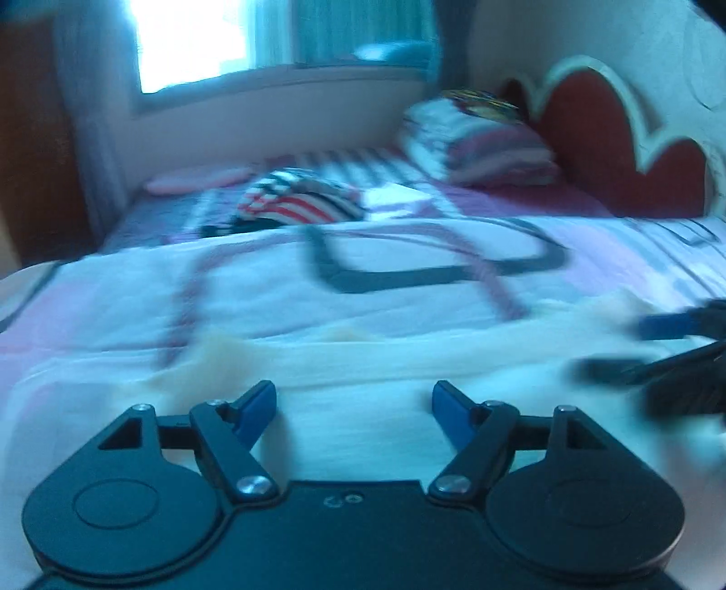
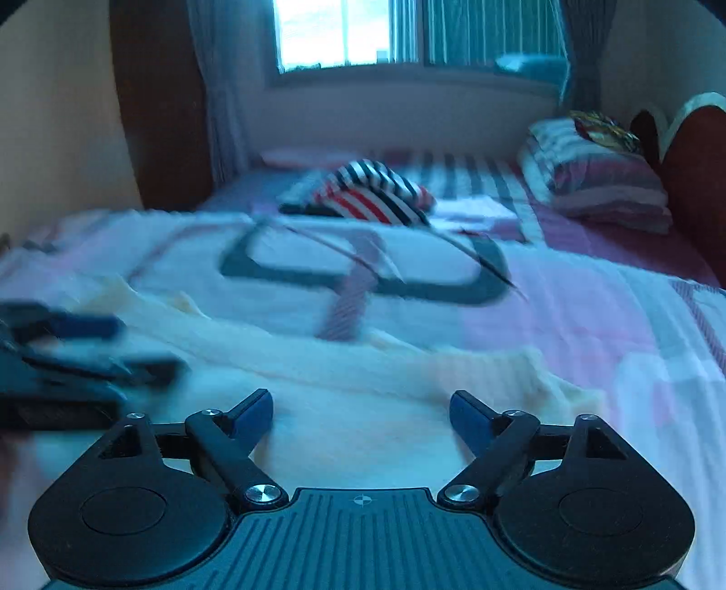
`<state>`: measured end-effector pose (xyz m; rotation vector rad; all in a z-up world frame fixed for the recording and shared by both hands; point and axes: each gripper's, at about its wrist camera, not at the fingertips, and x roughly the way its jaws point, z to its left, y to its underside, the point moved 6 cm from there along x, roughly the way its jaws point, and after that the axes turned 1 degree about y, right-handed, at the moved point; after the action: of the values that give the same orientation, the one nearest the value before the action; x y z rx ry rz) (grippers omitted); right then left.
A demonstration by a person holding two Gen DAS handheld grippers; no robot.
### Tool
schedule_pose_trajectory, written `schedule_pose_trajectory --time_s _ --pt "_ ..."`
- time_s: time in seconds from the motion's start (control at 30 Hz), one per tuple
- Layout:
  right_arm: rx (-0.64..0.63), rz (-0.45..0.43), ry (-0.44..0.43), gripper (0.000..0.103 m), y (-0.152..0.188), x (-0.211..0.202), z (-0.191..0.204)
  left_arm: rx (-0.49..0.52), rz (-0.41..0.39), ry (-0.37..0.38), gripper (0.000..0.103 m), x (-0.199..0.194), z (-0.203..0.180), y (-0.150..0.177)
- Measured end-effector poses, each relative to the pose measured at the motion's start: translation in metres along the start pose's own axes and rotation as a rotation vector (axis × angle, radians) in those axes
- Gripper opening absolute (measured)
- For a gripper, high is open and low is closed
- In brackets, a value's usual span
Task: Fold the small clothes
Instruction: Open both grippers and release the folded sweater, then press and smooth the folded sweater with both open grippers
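A small cream-white garment (image 1: pixel 363 358) lies spread flat on the bed just ahead of both grippers; it also shows in the right wrist view (image 2: pixel 354 372). My left gripper (image 1: pixel 354 401) is open and empty, low over the garment's near edge. My right gripper (image 2: pixel 361 410) is open and empty over the same garment. The right gripper appears blurred at the right edge of the left wrist view (image 1: pixel 658 345). The left gripper appears blurred at the left edge of the right wrist view (image 2: pixel 81 349). Both views are motion-blurred.
The bed cover (image 1: pixel 408 254) is white and pink with dark line patterns. A pile of striped red, white and dark clothes (image 2: pixel 367 193) lies farther back. Folded bedding and a pillow (image 2: pixel 594 177) sit by the red headboard (image 1: pixel 603 136). A window (image 2: pixel 345 31) is behind.
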<state>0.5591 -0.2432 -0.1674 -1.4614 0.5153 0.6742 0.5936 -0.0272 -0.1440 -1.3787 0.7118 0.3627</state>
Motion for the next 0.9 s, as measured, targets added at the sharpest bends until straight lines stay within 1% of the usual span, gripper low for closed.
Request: schedule_pose_trajectory --time_s 0.03,0.07,0.13,0.17,0.2,0.23,0.27,0.3,0.37,0.4,0.43,0.47,0.5,0.53,0.57,0.6,0.67,0.7,0.73,0.77,0.8,0.83,0.9 --pt "0.043 -0.003 0.018 0.061 0.0 -0.001 -0.019 -0.021 -0.004 -0.031 0.077 -0.001 0.017 0.004" --pt "0.085 -0.006 0.023 0.054 0.0 -0.002 -0.038 -0.049 -0.003 -0.044 0.077 0.0 0.033 0.008" --pt "0.105 0.005 0.024 0.044 -0.003 -0.001 -0.052 -0.108 -0.005 -0.011 0.077 -0.002 0.052 0.012" --pt "0.115 0.008 0.054 0.044 -0.006 -0.004 -0.055 -0.119 0.002 -0.007 0.075 -0.004 0.056 0.011" --pt "0.136 -0.018 0.043 0.043 -0.01 -0.014 -0.054 -0.122 0.004 -0.02 0.074 -0.012 0.055 0.007" --pt "0.152 -0.068 -0.013 0.043 -0.014 -0.03 -0.049 -0.113 -0.026 -0.011 0.075 -0.024 0.049 0.003" --pt "0.149 -0.101 -0.068 0.043 -0.015 -0.045 -0.039 -0.105 -0.078 0.021 0.075 -0.038 0.041 0.001" --pt "0.126 -0.103 -0.111 0.043 -0.013 -0.054 -0.025 -0.108 -0.103 0.061 0.075 -0.049 0.03 0.001" --pt "0.018 -0.063 -0.191 0.043 -0.001 -0.06 0.014 -0.095 -0.062 0.136 0.076 -0.052 0.003 0.007" --pt "-0.044 -0.048 -0.207 0.043 0.007 -0.059 0.032 -0.076 -0.035 0.155 0.076 -0.05 -0.012 0.013" --pt "-0.104 -0.018 -0.191 0.044 0.018 -0.051 0.045 -0.047 0.002 0.157 0.076 -0.042 -0.024 0.021" --pt "-0.143 0.042 -0.145 0.044 0.029 -0.037 0.053 -0.016 0.053 0.13 0.078 -0.032 -0.032 0.03" --pt "-0.146 0.004 -0.129 0.044 0.031 -0.036 0.056 0.014 0.023 0.096 0.08 -0.031 -0.037 0.033" --pt "-0.143 0.014 -0.12 0.044 0.03 -0.036 0.056 0.022 0.023 0.085 0.08 -0.031 -0.038 0.032" --pt "-0.13 0.028 -0.115 0.044 0.027 -0.037 0.056 0.009 0.035 0.091 0.078 -0.033 -0.035 0.03" --pt "-0.115 0.024 -0.117 0.044 0.024 -0.042 0.055 -0.008 0.044 0.096 0.078 -0.037 -0.032 0.026" --pt "-0.121 -0.031 -0.156 0.044 0.022 -0.058 0.059 -0.021 0.005 0.117 0.079 -0.054 -0.032 0.027" --pt "-0.144 -0.032 -0.173 0.044 0.026 -0.064 0.065 -0.011 -0.014 0.122 0.079 -0.058 -0.033 0.031" --pt "-0.168 -0.021 -0.178 0.044 0.031 -0.066 0.071 0.001 -0.017 0.118 0.078 -0.06 -0.037 0.035" --pt "-0.184 -0.003 -0.159 0.043 0.037 -0.063 0.075 0.008 -0.001 0.1 0.079 -0.057 -0.04 0.039" --pt "-0.184 0.022 -0.157 0.043 0.043 -0.058 0.077 0.011 0.021 0.096 0.079 -0.053 -0.04 0.045" --pt "-0.169 0.029 -0.16 0.043 0.049 -0.058 0.075 0.004 0.028 0.097 0.079 -0.052 -0.04 0.049" --pt "-0.156 0.024 -0.154 0.043 0.053 -0.065 0.069 0.003 0.009 0.085 0.08 -0.059 -0.036 0.052"
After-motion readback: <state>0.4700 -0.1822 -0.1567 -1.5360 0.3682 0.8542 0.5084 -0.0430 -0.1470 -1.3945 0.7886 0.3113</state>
